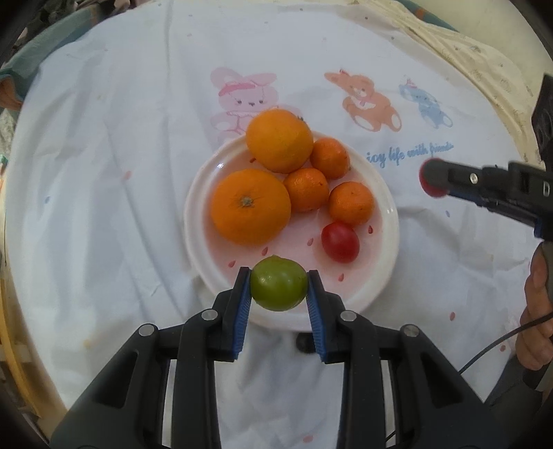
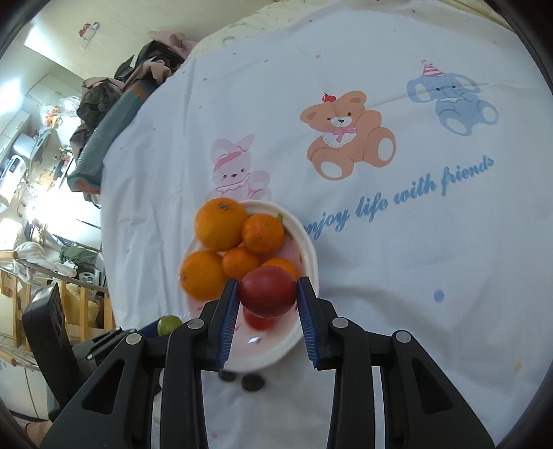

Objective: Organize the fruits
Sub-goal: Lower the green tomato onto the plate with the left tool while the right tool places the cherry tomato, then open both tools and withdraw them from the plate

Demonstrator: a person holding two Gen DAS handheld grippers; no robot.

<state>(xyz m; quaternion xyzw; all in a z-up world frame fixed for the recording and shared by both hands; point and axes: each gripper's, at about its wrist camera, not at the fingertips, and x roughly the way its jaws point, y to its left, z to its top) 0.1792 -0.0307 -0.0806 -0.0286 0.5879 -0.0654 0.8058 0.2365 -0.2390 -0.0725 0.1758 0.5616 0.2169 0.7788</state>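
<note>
Left tongs (image 1: 278, 288): clamped on a green fruit (image 1: 278, 288), held over the plate's (image 1: 387, 207) near rim. Right tongs (image 2: 268, 293): clamped on a red fruit (image 2: 268, 292) above the same plate.

Advice: lower each into the bare near side, release gently; oranges (image 1: 250, 206) crowd the far half. Cloth (image 1: 103, 172) around the plate lies open.

We see a white cartoon-print tablecloth (image 2: 380, 241) with a bear (image 2: 349, 134), a rabbit and a blue elephant (image 2: 452, 100). Left of the tablecloth, the room is cluttered: a heap of clothes (image 2: 145, 69), a wooden rack (image 2: 20, 304), and pale cream walls (image 2: 114, 20) under bright light.
</note>
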